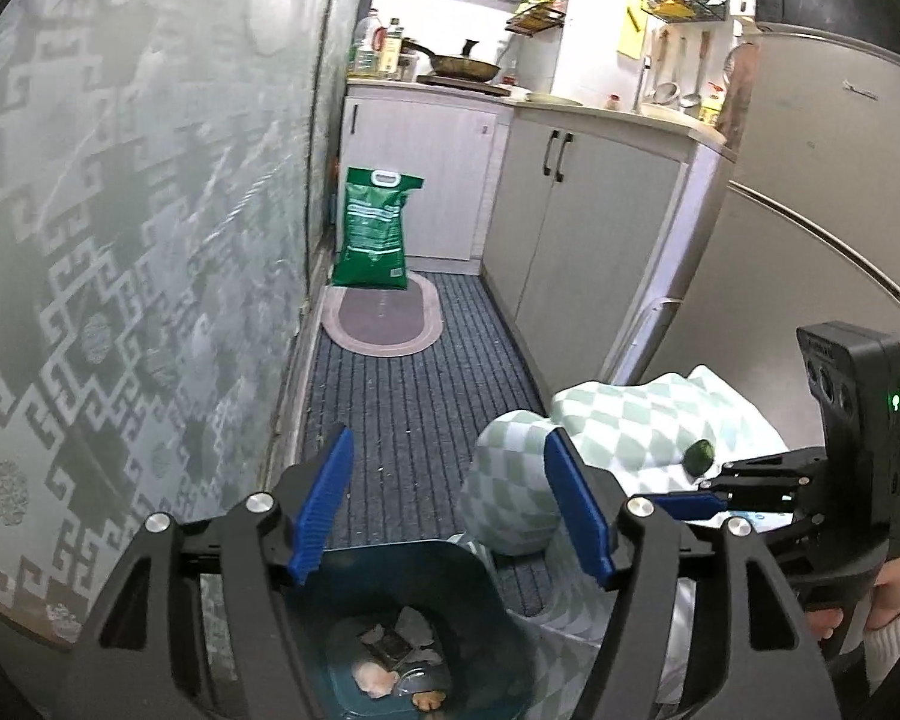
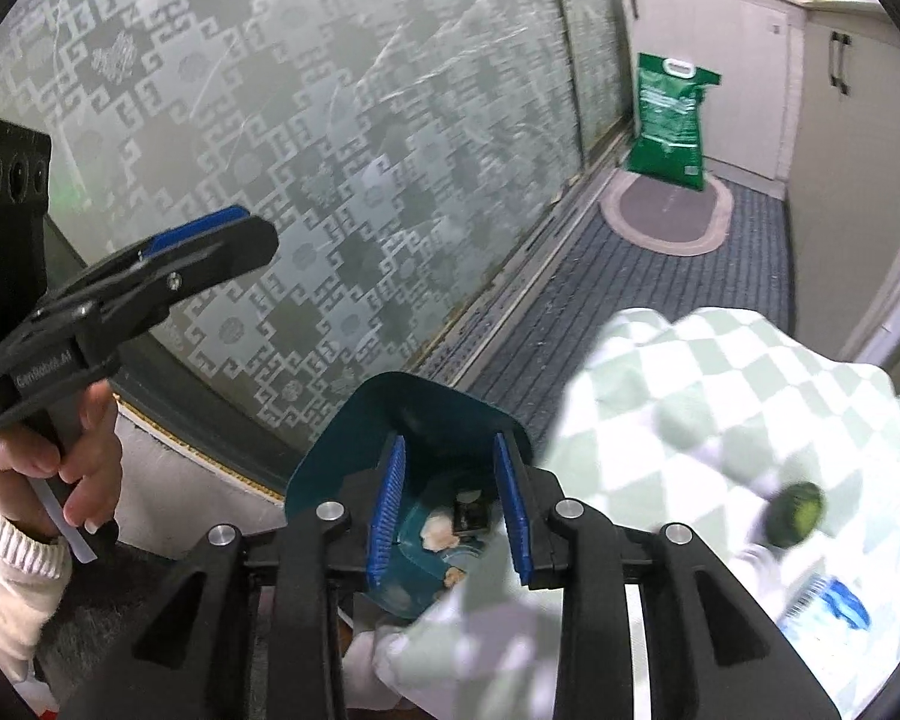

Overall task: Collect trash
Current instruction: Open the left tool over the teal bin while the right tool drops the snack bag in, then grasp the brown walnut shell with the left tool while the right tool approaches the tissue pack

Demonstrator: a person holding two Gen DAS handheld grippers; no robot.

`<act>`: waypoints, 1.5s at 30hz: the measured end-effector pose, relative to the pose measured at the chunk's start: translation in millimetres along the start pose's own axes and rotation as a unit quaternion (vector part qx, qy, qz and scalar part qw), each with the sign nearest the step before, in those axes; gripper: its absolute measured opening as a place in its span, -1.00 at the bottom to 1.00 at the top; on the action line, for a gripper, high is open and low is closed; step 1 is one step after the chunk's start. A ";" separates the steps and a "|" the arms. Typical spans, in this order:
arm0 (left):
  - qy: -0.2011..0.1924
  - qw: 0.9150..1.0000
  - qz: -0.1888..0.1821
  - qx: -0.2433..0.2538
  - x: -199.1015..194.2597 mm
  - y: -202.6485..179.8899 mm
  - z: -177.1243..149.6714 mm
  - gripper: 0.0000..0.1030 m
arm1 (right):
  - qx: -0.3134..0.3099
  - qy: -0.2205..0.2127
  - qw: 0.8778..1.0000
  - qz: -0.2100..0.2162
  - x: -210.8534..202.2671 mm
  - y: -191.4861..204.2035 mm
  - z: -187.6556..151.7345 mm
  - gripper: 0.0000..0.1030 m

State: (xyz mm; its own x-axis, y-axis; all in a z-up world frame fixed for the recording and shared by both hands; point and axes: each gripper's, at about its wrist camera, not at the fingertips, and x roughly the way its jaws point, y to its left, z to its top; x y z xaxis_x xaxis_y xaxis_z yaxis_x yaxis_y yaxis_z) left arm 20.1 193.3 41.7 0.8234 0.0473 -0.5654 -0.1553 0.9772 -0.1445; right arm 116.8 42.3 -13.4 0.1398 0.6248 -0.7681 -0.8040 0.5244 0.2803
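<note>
A teal plastic bin (image 1: 390, 618) stands on the floor below both grippers and holds scraps of trash (image 1: 390, 660); it also shows in the right wrist view (image 2: 354, 438). My left gripper (image 1: 450, 492) is open and empty above the bin's rim. My right gripper (image 2: 453, 510) is open and empty above the bin's mouth; it also shows in the left wrist view (image 1: 699, 501). A small green round object (image 2: 798, 513) lies on the green-and-white checked cloth (image 2: 720, 396), right of the bin; it also shows in the left wrist view (image 1: 701, 455).
A patterned frosted glass door (image 1: 150, 240) runs along the left. A green sack (image 1: 375, 228) stands on an oval mat (image 1: 381, 324) at the far end of the blue striped carpet (image 1: 414, 396). White cabinets (image 1: 576, 228) and a fridge (image 1: 822, 180) line the right.
</note>
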 end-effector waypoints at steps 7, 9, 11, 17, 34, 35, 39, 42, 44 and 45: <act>-0.001 0.999 -0.019 0.030 7.2 -35.6 1.5 0.42 | 0.023 -0.024 0.999 -0.021 -30.3 -26.1 -9.8 -0.29; 0.000 0.999 -0.027 0.042 9.7 -46.6 0.8 0.45 | 0.029 -0.031 0.999 -0.026 -38.0 -32.4 -12.6 -0.25; 0.004 0.998 -0.033 0.053 13.6 -57.8 -1.1 0.45 | 0.036 -0.036 0.998 -0.034 -43.9 -39.1 -14.2 -0.22; 0.029 0.995 -0.039 0.086 31.9 -87.0 -8.4 0.46 | 0.071 -0.051 0.994 -0.059 -64.1 -70.8 -21.4 -0.18; 0.107 0.980 -0.048 0.159 89.7 -141.1 -40.2 0.37 | 0.129 -0.086 0.984 -0.088 -115.2 -123.3 -41.8 -0.01; 0.111 0.979 -0.049 0.165 92.6 -145.0 -42.4 0.34 | 0.130 -0.087 0.984 -0.089 -117.9 -124.7 -43.3 0.00; 0.130 0.975 -0.049 0.172 103.3 -153.5 -47.6 0.11 | 0.137 -0.091 0.981 -0.098 -126.4 -130.7 -51.6 0.16; 0.145 0.973 -0.047 0.175 110.7 -157.0 -50.9 -0.04 | 0.150 -0.094 0.978 -0.108 -131.0 -134.9 -60.5 0.23; 0.152 0.971 -0.045 0.177 114.0 -158.7 -52.8 -0.11 | 0.149 -0.096 0.977 -0.116 -132.7 -135.1 -65.3 0.26; 0.154 0.971 -0.045 0.178 115.1 -159.4 -53.6 -0.15 | 0.150 -0.099 0.976 -0.122 -133.6 -134.5 -68.7 0.28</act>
State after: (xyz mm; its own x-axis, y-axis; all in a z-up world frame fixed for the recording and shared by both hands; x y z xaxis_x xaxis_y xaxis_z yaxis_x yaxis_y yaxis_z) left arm 110.4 31.9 -44.0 0.6134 -0.0513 -0.7881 0.1529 0.9867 0.0548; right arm 166.6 -151.5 11.9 0.4384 0.5441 -0.7154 -0.5317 0.7987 0.2817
